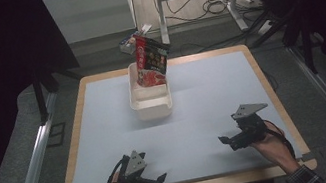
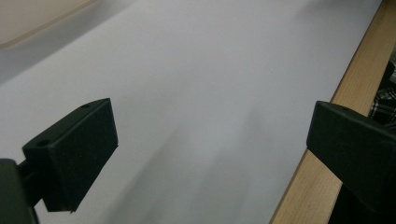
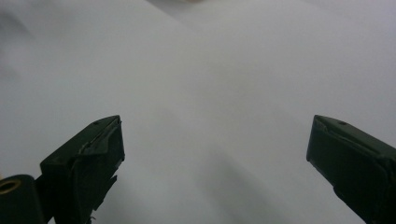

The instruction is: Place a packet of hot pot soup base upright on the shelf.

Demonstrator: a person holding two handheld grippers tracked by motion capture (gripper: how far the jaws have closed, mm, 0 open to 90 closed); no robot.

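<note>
The worktop [image 1: 214, 107] is the largest thing here: a wooden board with a pale blue-grey sheet [image 1: 208, 129] covering nearly all of it, so that only a thin wooden border shows around the edge. In the left gripper view that sheet [image 2: 196, 93] runs up to the wooden edge [image 2: 355, 79] on the right of the picture.

Next in size is a white tray [image 1: 150, 98], a long shallow tub standing on the far middle of the sheet, lengthwise away from the person. In its far end stands a red and black snack bag [image 1: 151, 60], upright and leaning a little, its top rising well above the tray's rim. Just behind it, past the far edge of the worktop, another small packet [image 1: 129, 42] is partly hidden; what it is cannot be told.

The two hand-held grippers sit at the near edge, well apart from the tray and from each other. The left hand-held gripper [image 1: 156, 180] is at the near left, held low over the sheet, jaws spread wide with nothing between them. The right hand-held gripper [image 1: 226, 142] is at the near right, pointing inward, jaws likewise wide apart and empty, with bare sheet [image 3: 210, 93] beneath
</note>
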